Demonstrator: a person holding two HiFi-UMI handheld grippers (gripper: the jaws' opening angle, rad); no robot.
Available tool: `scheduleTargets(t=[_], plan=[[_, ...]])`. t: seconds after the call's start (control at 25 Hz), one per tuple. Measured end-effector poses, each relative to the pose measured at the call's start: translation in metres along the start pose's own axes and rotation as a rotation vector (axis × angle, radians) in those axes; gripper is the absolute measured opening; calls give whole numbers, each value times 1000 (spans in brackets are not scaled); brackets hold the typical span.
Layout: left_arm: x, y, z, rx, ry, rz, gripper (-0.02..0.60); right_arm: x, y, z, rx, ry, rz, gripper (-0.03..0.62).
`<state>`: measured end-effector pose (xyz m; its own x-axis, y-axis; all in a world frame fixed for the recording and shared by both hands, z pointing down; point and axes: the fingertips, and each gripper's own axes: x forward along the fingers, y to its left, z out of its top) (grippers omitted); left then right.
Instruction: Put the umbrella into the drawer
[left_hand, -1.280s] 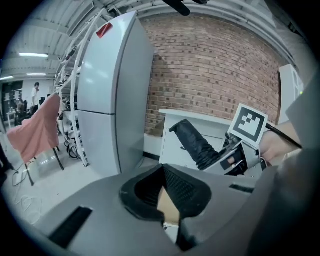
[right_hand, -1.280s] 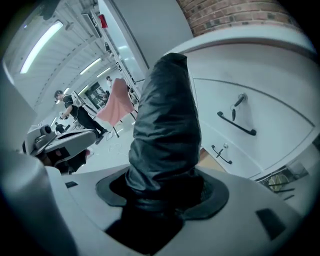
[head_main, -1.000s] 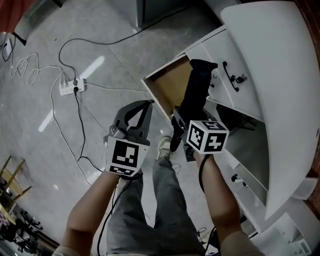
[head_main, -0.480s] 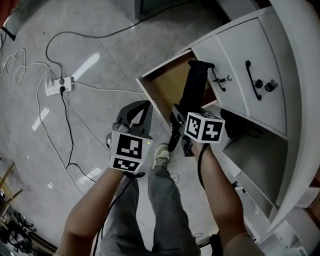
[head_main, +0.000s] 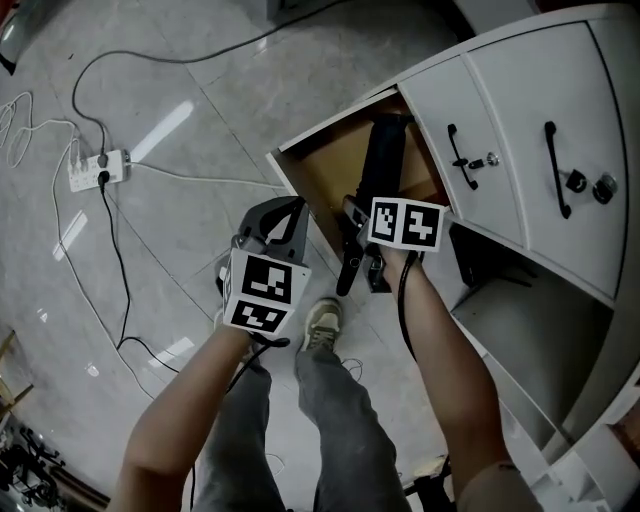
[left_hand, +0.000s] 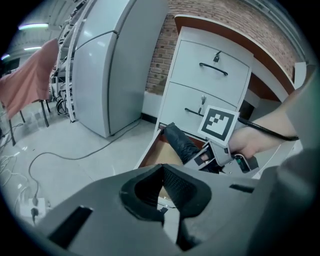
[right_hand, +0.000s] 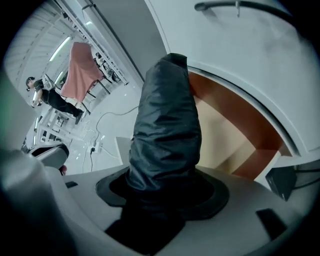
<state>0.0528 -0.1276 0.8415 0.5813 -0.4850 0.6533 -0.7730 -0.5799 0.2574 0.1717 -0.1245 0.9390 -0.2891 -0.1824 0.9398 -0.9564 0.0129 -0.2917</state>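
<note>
The right gripper (head_main: 362, 240) pinches the folded black umbrella (head_main: 382, 165) near its lower end, jaws pressed onto its sleeve, and the umbrella's far end points to 12 o'clock over the wooden inside of the open drawer (head_main: 325, 180) at the foot of the white cabinet (head_main: 520, 150). The left gripper (head_main: 288, 215) hangs at 9 o'clock of the right one, jaws pressed together on nothing, just outside the drawer's front corner.

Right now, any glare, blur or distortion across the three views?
Head view: sharp, with a glare streak on the floor. Left gripper view: fisheye bows the cabinet, corners vignetted black. Right gripper view: the folded umbrella looms close, slightly soft.
</note>
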Motion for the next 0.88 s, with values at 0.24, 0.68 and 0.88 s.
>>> scheduleTargets(t=[0.24, 0.68, 0.88], plan=[[19, 9, -30, -29, 22, 3, 8, 38, -20, 1, 72, 48, 9, 290], [40, 0, -44, -54, 49, -32, 8, 81, -44, 17, 130, 34, 8, 290], [50, -6, -54, -35, 70, -60, 9, 90, -55, 21, 93, -13, -20, 292]])
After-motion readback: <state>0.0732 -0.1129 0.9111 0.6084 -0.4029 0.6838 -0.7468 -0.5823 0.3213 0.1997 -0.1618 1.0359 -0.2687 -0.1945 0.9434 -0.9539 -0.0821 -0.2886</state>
